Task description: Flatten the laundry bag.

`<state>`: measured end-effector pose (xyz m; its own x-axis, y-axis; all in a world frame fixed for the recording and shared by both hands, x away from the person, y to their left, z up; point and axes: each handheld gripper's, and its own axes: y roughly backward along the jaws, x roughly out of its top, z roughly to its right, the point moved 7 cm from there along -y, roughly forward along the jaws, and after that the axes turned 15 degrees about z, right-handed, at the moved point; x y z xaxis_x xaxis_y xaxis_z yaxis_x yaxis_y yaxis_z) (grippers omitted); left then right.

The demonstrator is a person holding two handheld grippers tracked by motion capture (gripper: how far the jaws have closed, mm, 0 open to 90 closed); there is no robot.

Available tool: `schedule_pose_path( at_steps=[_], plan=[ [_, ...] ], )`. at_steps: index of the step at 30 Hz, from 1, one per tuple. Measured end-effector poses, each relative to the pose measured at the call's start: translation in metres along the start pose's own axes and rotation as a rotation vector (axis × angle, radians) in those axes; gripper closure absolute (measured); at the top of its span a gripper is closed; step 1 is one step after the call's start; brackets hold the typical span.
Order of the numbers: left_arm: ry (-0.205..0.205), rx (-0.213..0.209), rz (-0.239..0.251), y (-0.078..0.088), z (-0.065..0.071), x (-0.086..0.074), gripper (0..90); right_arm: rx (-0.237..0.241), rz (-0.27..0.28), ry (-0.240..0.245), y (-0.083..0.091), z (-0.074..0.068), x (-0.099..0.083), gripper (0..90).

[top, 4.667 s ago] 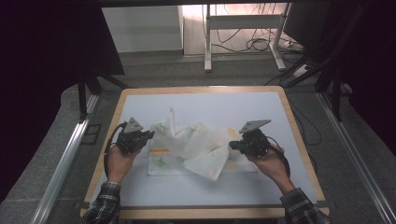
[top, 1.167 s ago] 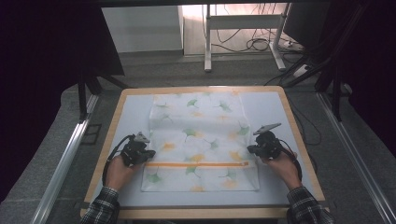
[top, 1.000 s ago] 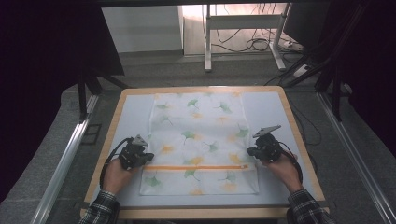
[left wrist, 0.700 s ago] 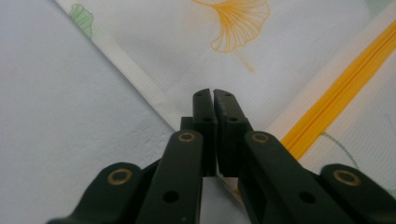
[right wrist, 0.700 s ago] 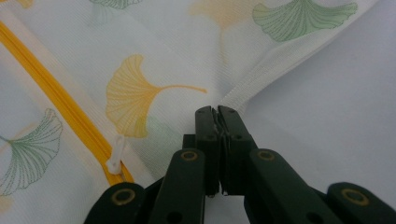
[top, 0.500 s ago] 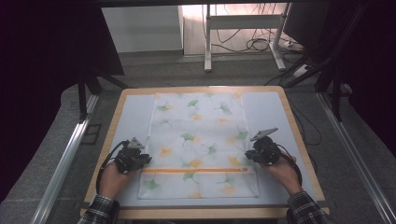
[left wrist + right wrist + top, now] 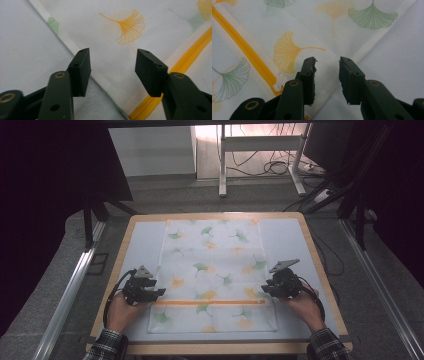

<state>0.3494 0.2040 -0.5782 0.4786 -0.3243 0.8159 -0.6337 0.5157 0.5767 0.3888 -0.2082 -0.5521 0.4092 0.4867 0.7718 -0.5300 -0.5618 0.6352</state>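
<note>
A white cloth (image 7: pixel 212 265) printed with green and orange ginkgo leaves lies spread flat on the table, an orange zipper (image 7: pixel 210 302) running across its near part. My left gripper (image 7: pixel 159 292) sits at the cloth's left edge, level with the zipper. In the left gripper view the gripper (image 7: pixel 112 62) has just been opening; the cloth's hem (image 7: pixel 82 50) lies under the gap, unpinched. My right gripper (image 7: pixel 264 289) sits at the right edge. Its jaws (image 7: pixel 327 63) have also just been opening over the cloth (image 7: pixel 317 32), beside the white zipper pull (image 7: pixel 277 83), with nothing gripped.
The pale table top (image 7: pixel 290 240) has a wooden rim (image 7: pixel 215 215) all round. Bare strips of table flank the cloth on both sides. Metal rails (image 7: pixel 70 290) run along the floor beside the table, and a desk frame with cables (image 7: pixel 270 165) stands beyond it.
The cloth, crumpled between both grippers several seconds ago, now lies flat. Over the last second it slid slightly toward the near edge, and both grippers' jaws opened off its side edges.
</note>
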Motion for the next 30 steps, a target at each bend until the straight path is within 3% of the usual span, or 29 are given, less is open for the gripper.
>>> schedule_pose_path(
  at_steps=[11, 19, 27, 30],
  plan=[
    [-0.046, 0.012, 0.009, -0.002, 0.002, 0.001, 32.1, -0.005, 0.012, 0.008, 0.006, -0.003, -0.004, 49.7],
    [-0.053, 0.001, 0.025, -0.003, 0.004, 0.003, 25.0, -0.001, 0.043, -0.008, 0.014, -0.006, -0.007, 39.9],
    [-0.057, 0.0, 0.017, -0.005, 0.005, 0.002, 21.5, 0.054, 0.052, -0.005, 0.017, -0.016, -0.013, 29.7],
    [-0.04, 0.022, -0.008, -0.005, 0.002, -0.001, 21.2, 0.066, 0.037, -0.015, 0.018, -0.018, -0.017, 31.4]
  ],
)
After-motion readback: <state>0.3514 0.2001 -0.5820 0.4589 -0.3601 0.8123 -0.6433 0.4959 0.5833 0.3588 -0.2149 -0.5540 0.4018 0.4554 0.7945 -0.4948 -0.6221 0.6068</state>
